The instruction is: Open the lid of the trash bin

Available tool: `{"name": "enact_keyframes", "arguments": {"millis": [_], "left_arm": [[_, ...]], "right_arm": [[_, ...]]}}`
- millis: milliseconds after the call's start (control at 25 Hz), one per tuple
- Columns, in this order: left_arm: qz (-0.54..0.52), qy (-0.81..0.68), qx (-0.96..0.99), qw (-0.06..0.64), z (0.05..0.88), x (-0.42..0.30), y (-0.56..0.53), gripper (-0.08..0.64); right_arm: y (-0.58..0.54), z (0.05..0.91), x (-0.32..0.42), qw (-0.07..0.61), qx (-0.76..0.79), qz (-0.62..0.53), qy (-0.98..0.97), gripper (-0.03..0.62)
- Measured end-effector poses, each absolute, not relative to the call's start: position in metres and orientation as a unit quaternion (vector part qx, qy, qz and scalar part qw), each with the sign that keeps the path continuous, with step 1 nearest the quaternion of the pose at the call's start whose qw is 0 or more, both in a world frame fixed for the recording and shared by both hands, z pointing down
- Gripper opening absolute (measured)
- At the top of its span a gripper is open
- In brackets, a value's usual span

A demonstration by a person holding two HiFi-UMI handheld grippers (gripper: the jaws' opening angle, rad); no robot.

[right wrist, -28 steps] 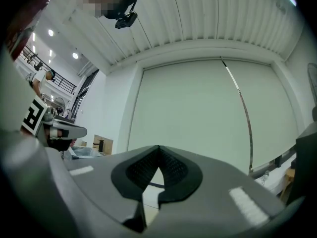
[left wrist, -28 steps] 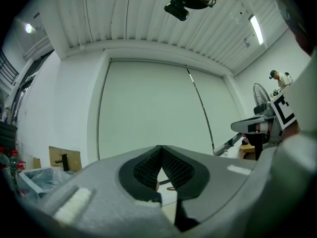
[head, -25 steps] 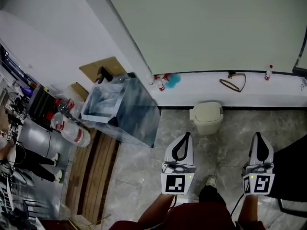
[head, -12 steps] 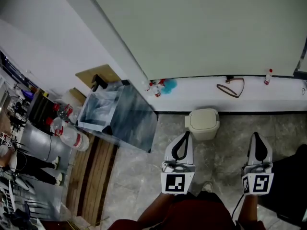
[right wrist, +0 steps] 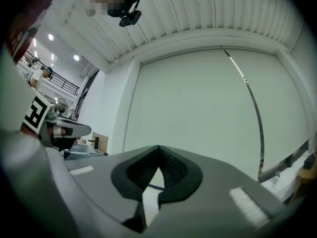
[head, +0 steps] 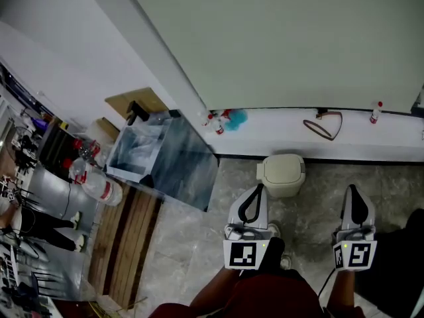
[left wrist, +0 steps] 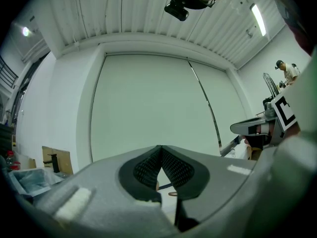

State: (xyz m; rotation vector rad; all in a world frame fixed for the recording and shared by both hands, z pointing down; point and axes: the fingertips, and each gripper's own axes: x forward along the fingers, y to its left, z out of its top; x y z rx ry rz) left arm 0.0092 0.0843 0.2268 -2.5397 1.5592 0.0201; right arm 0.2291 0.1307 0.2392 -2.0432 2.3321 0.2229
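In the head view a small cream trash bin (head: 281, 174) stands on the stone floor against the white ledge (head: 278, 138), its lid down. My left gripper (head: 258, 187) is held level just below and left of the bin, apart from it, jaws shut and empty. My right gripper (head: 349, 189) hangs further right, beside nothing, also shut and empty. In the left gripper view the left gripper (left wrist: 161, 147) faces the pale wall with its pads together; the right gripper (right wrist: 159, 147) shows the same in its own view. The bin is hidden in both gripper views.
A clear glass box (head: 165, 159) stands left of the bin. On the ledge lie a brown strap loop (head: 323, 126), small bottles (head: 214, 122) and a blue object (head: 236, 118). Wooden planks (head: 129, 237) and large water bottles (head: 93, 179) sit far left. A dark object (head: 404, 264) fills the right corner.
Both grippers have moved toward the wall with the person's step. The bin now lies closer to the left gripper's tip. A shoe shows beneath the left gripper.
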Motion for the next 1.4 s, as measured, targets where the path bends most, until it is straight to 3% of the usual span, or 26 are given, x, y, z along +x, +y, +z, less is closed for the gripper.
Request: {"name": "enact_keyframes", "arguments": {"millis": [560,1400], "left_arm": [[0.007,0.561,-0.826,0.058,0.248,-0.03,-0.022,0.005],[-0.021,0.628,-0.777,0.033,0.294,-0.129,-0.162,0.005]], "right_arm": [[0.006,0.241,0.193,-0.013,-0.622,0.083,0.779,0.0],[-0.177,0.279,0.074,-0.075,-0.526,0.062,0.845,0.0]]}}
